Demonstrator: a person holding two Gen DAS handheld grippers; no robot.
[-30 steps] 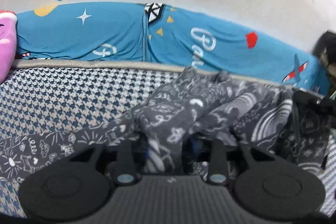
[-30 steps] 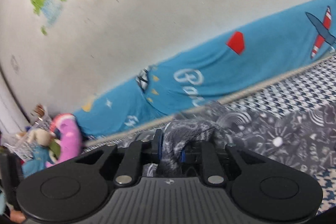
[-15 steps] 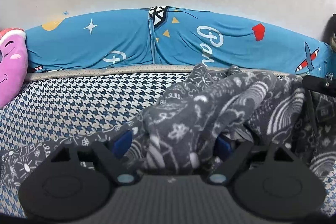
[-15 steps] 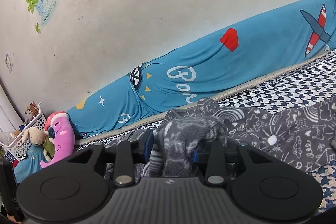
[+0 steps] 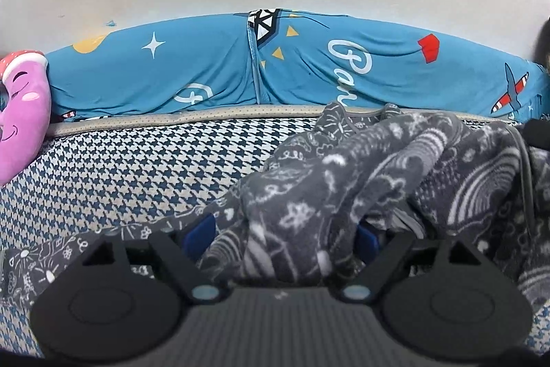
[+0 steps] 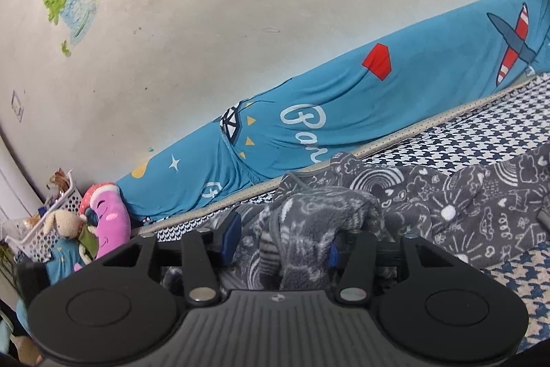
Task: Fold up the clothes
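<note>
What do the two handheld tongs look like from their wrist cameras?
Both match: a ribbed dark grey base plate flanked by two round black discs, black angular linkage arms with silver pivot pins, and blue pads on the fingers. The left tongs and the right tongs show no cables or markings. No sleeve is visible.

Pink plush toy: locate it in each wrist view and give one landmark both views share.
Left wrist: the pink plush toy sits at the far left edge, against the end of the blue bolster.
Right wrist: the toy is lower left, beside a white basket, again at the bolster's end.
Shared landmark: the red patch on the bolster.
</note>
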